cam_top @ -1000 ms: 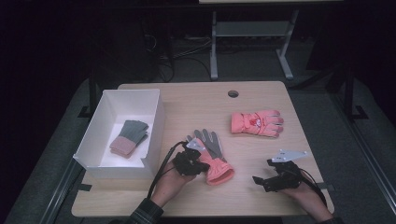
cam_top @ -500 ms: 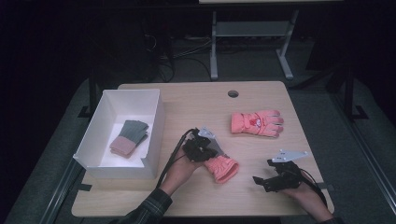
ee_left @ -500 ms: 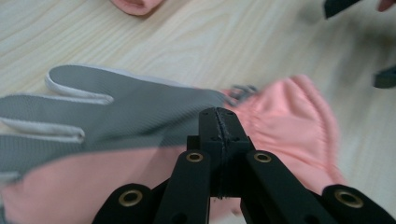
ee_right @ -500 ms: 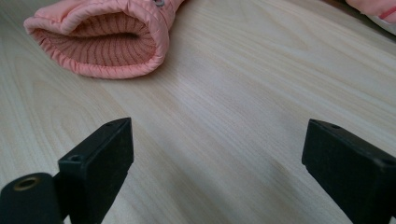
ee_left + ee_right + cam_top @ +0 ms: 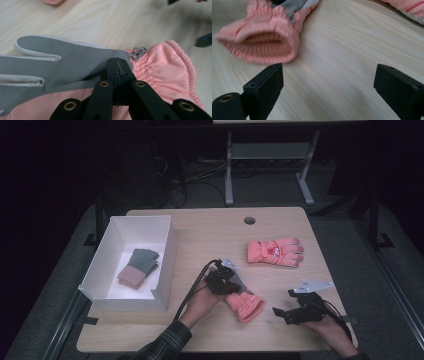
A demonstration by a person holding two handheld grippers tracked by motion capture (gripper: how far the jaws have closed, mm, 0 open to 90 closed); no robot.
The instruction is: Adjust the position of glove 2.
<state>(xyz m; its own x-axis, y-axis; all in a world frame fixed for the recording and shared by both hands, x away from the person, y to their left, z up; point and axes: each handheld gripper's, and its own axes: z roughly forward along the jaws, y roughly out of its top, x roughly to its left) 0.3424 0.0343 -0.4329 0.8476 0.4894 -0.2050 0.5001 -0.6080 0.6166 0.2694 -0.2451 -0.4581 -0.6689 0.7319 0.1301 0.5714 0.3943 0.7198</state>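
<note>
- The left gripper [image 5: 117, 65] is pinching the pink and grey glove [image 5: 75, 72]; its two black jaws are pressing together on the grey palm fabric, right where the grey meets the gathered pink cuff.
- Seen along those jaws, the glove's grey fingers are stretching away to the left of the tips, the pink cuff is bunching to the right of them, and a small grey clip [image 5: 139, 52] is sitting on the glove just beyond the tips.
- In the high view the left gripper [image 5: 231, 281] is lying over the glove's grey part, with the pink cuff [image 5: 245, 305] sticking out toward the right gripper [image 5: 281, 314].
- The right gripper [image 5: 328, 82] is standing spread wide, with nothing but bare table [image 5: 342, 50] between its jaws.
- The glove's open cuff [image 5: 262, 42] is facing the right gripper, lying just beyond its left jaw, near but apart from it.
- A second pink glove [image 5: 275, 252] is lying flat on the table farther off, beyond both grippers.
- A white box [image 5: 165, 270] is standing to the outer side of the left gripper, holding a grey and pink knitted glove [image 5: 138, 267].
</note>
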